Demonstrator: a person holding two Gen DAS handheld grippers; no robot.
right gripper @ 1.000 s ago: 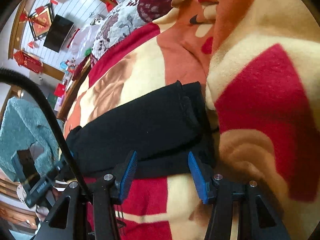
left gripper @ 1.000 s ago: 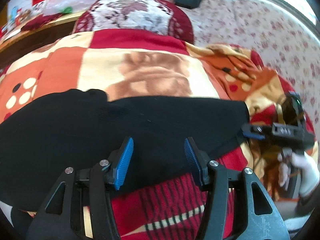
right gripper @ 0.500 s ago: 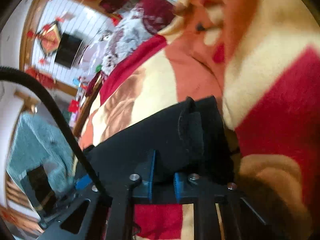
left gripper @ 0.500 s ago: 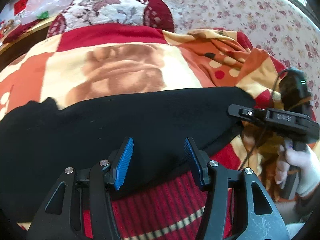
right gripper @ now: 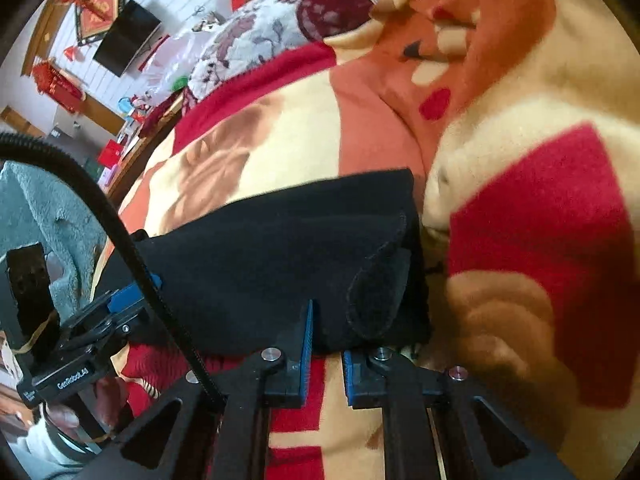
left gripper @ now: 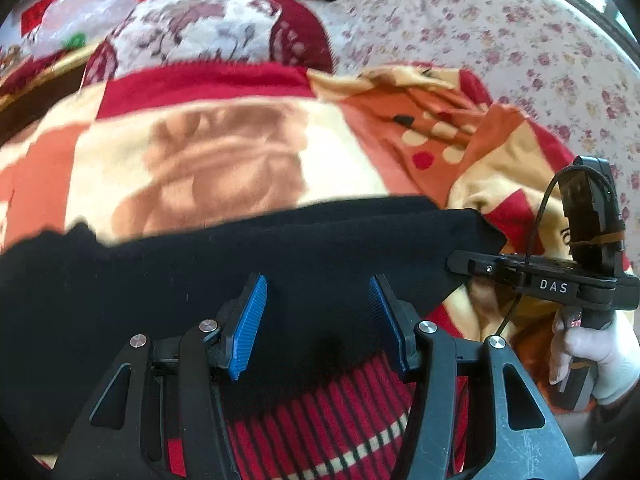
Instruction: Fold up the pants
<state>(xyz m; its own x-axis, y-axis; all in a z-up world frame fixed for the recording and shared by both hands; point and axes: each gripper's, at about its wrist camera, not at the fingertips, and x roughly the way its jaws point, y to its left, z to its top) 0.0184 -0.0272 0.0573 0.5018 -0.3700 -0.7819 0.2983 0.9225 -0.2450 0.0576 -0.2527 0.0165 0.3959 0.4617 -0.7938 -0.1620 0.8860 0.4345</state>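
On the bed, black pants (left gripper: 224,280) lie across a blanket (left gripper: 224,160) with red, orange and cream patterns. They make a long dark band from the left side to the right side of the left wrist view.

The left gripper (left gripper: 316,316) hangs over the near edge of the pants with its blue pads (left gripper: 248,328) spread apart. The black cloth is seen in the gap, but the pads do not press on it.

The right gripper (right gripper: 326,356) is at the right end of the pants. Its two blue pads (right gripper: 306,352) are brought close together, with only a narrow gap, and the edge of the black cloth goes down between them, so it pinches the pants at the hem. In the left wrist view the same gripper (left gripper: 460,266) meets the corner of the pants, and a hand in a white glove (left gripper: 600,356) holds its handle.

Behind the blanket are a flowered pillow (left gripper: 208,32) and a sheet with small flowers (left gripper: 500,40). A black cable (right gripper: 100,216) crosses the left part of the right wrist view.
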